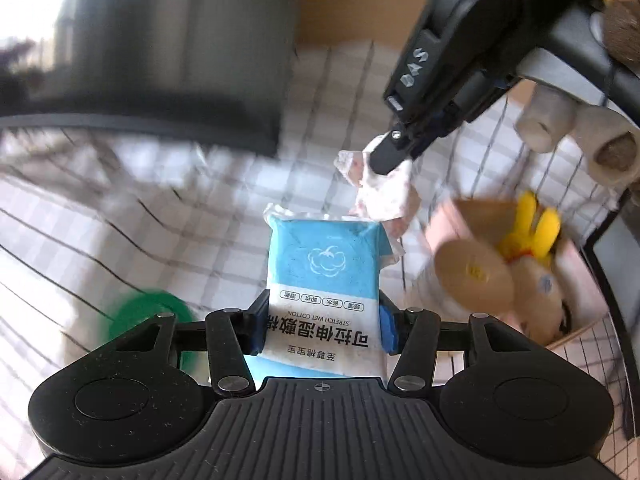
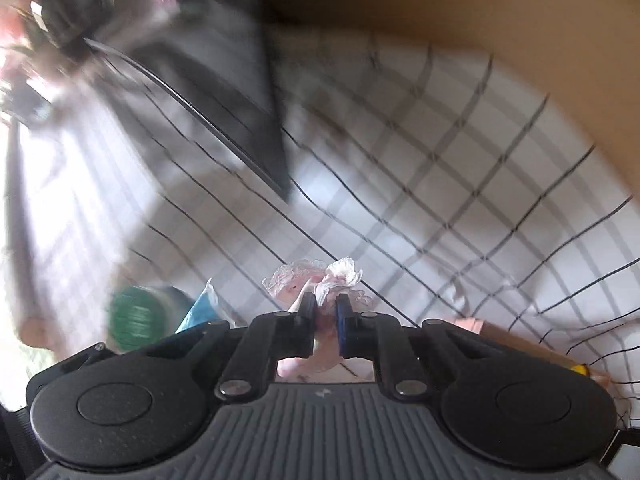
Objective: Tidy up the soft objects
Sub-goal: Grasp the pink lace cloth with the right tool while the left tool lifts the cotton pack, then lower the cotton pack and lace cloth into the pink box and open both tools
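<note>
Left wrist view: the left gripper [image 1: 323,322] is clamped on a blue and white pack of wet cotton wipes [image 1: 325,280], its fingers pressing the pack's two sides, and the pack sticks out straight ahead of them. Beyond the pack and a little to the right, the right gripper [image 1: 394,156] comes down from the upper right with a crumpled pink and white cloth [image 1: 380,188] pinched at its tip, the cloth hanging just past the far corner of the pack. Further right sits a cardboard box [image 1: 576,268] with a yellow plush toy [image 1: 528,228] and brown plush pieces inside. To the left, low down, lies a green round object [image 1: 132,312], blurred. Everything rests over a checked sheet [image 1: 120,232].

Right wrist view: the right gripper [image 2: 325,320] is closed on the pink and white cloth [image 2: 320,276], which bunches up between and ahead of the fingers. To the left and close by, the green round object [image 2: 138,316] and a blue corner of the wipes pack [image 2: 200,308] show. To the right, the edge of the cardboard box [image 2: 520,340] is seen. Ahead stretches the checked sheet [image 2: 440,208], with a dark slab [image 2: 224,100] lying on it further out to the left.
</note>
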Demonstrator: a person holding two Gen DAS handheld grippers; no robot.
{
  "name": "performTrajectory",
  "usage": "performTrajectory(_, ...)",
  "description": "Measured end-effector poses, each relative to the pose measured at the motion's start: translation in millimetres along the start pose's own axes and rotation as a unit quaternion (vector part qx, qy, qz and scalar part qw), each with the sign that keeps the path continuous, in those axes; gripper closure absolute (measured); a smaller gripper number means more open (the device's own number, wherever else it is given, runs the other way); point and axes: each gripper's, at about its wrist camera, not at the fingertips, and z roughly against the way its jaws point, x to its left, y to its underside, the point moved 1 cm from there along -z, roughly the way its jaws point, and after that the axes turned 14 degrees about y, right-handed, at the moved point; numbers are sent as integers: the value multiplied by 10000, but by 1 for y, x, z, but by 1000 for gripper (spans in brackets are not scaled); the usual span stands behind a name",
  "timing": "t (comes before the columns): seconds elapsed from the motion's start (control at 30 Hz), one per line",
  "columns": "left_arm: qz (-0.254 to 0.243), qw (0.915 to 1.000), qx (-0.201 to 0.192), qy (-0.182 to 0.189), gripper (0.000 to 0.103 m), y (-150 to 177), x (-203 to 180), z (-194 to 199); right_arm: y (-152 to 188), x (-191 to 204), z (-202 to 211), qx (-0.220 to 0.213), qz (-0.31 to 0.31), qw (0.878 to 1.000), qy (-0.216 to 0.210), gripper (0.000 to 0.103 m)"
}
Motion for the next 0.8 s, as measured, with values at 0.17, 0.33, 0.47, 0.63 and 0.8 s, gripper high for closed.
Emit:
performTrajectory(0.17,-215,9978,-427,-459,47,-14,-1,53,12,14,76,-814,-63,9966,-81,93)
performTrajectory(0.33,-265,9958,-698,-530,47,-22,-9,83,35,10,123,-1315,-182,9911,-63,93)
performTrajectory(0.47,-203,9957,-841,-340,47,-29,-21,92,58,-8,147,-1697,-452,9845,7,93)
performTrajectory(0.63,-235,9954,-928,-27,47,-34,-47,86,95,-47,167,-2104,-1097,9714,127,93)
performTrajectory(0.8,-335,9960,-751,342,47,-41,-78,58,138,-88,172,-2466,-1708,9529,444,93)
